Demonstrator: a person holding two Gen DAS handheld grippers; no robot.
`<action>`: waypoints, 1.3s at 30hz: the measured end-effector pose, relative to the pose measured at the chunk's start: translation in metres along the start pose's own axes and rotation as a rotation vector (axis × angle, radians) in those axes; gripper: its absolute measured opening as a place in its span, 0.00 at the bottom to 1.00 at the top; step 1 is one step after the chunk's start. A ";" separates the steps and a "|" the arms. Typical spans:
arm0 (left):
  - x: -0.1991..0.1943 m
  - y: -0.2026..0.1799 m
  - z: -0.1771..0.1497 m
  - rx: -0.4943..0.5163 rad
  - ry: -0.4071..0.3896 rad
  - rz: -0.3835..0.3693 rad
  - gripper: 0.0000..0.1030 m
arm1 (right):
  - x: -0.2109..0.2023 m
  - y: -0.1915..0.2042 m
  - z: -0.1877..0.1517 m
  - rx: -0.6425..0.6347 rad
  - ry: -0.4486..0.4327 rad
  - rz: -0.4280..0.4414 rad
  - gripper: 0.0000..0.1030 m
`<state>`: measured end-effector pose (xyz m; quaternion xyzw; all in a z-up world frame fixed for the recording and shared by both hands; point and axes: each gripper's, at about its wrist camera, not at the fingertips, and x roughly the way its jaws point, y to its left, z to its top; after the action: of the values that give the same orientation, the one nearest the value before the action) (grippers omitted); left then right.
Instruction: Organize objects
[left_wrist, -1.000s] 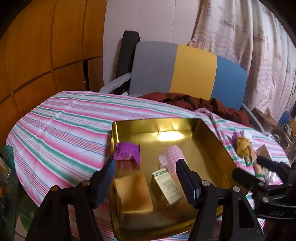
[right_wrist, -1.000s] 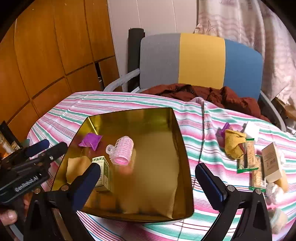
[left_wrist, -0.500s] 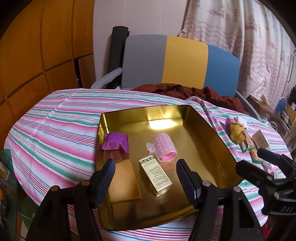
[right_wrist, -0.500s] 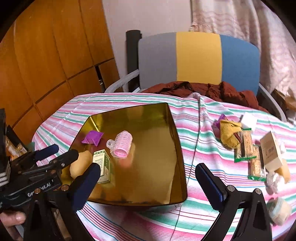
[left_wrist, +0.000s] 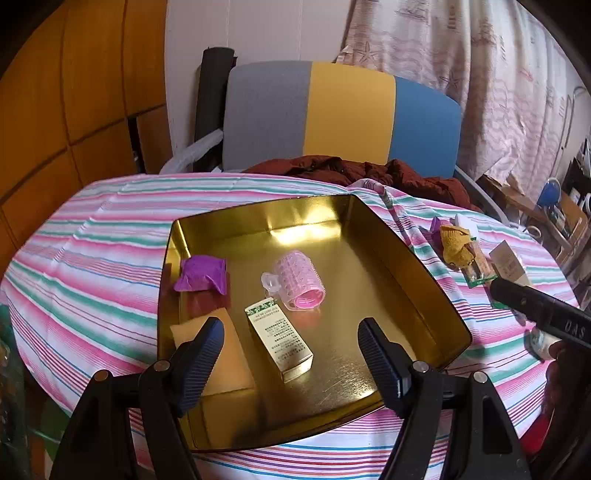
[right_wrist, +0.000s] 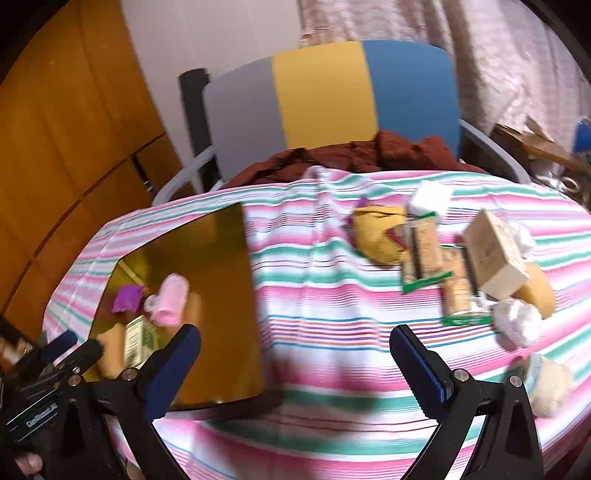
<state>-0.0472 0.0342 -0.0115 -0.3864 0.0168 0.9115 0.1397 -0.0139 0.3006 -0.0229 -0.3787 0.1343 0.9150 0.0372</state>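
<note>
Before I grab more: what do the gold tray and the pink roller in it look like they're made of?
The gold tray looks like thin sheet metal with a glossy gold finish: its walls and floor mirror the light and the items. The pink roller looks like translucent moulded plastic with a bumpy surface, probably light and hollow.

A chair (left_wrist: 347, 118) with grey, yellow and blue back panels stands behind the table, between wooden wall panels (left_wrist: 74, 92) and a patterned curtain (left_wrist: 480, 74).

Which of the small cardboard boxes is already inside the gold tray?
The green-topped box, lying flat in the gold tray; the plain beige box sits on the tablecloth.
</note>
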 end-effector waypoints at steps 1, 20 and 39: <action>0.000 0.001 0.000 -0.009 0.002 -0.004 0.74 | -0.001 -0.007 0.002 0.014 -0.001 -0.008 1.00; 0.005 -0.046 0.012 0.090 0.039 -0.157 0.73 | 0.011 -0.175 0.074 0.204 -0.011 -0.124 1.00; 0.080 -0.199 0.067 0.273 0.135 -0.344 0.72 | 0.023 -0.208 0.075 0.297 0.002 -0.123 1.00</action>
<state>-0.0935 0.2544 -0.0058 -0.4212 0.0828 0.8356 0.3427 -0.0462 0.5200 -0.0338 -0.3773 0.2447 0.8807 0.1487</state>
